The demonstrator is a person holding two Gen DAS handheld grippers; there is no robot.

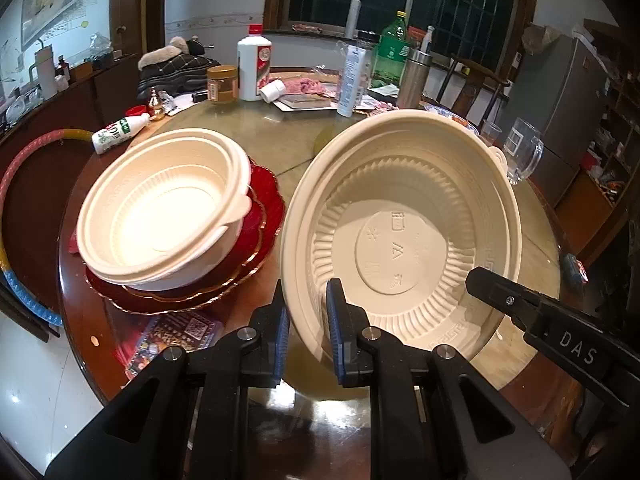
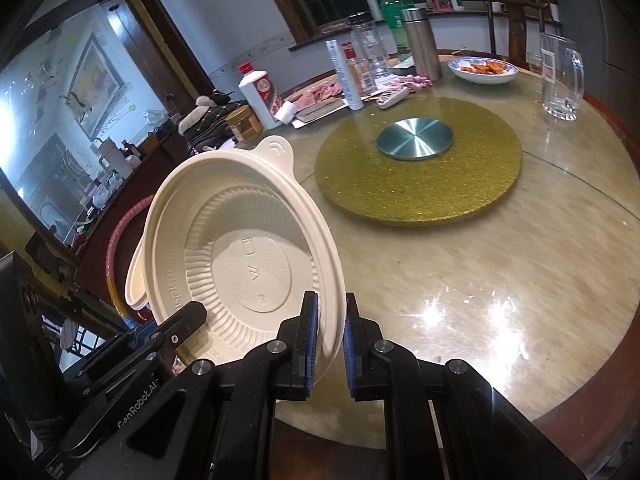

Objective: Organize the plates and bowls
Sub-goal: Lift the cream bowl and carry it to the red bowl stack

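Observation:
A cream plastic bowl (image 1: pixel 404 236) is held tilted above the table, its inside facing the cameras. My left gripper (image 1: pixel 307 320) is shut on its left rim. My right gripper (image 2: pixel 331 344) is shut on its right rim; its finger shows in the left wrist view (image 1: pixel 500 292). The bowl also shows in the right wrist view (image 2: pixel 244 264), with the left gripper's finger (image 2: pixel 188 320) at its lower left. To the left, a stack of cream bowls (image 1: pixel 168 212) sits on red plates (image 1: pixel 260 232) with gold edges.
A round table (image 2: pixel 520 280) carries a gold turntable (image 2: pixel 420 168) with a metal hub. Bottles, a jar, a steel flask (image 2: pixel 422 44), a glass mug (image 2: pixel 560 76) and a dish of food (image 2: pixel 482 70) stand at the far side. A hoop (image 1: pixel 16 184) leans at left.

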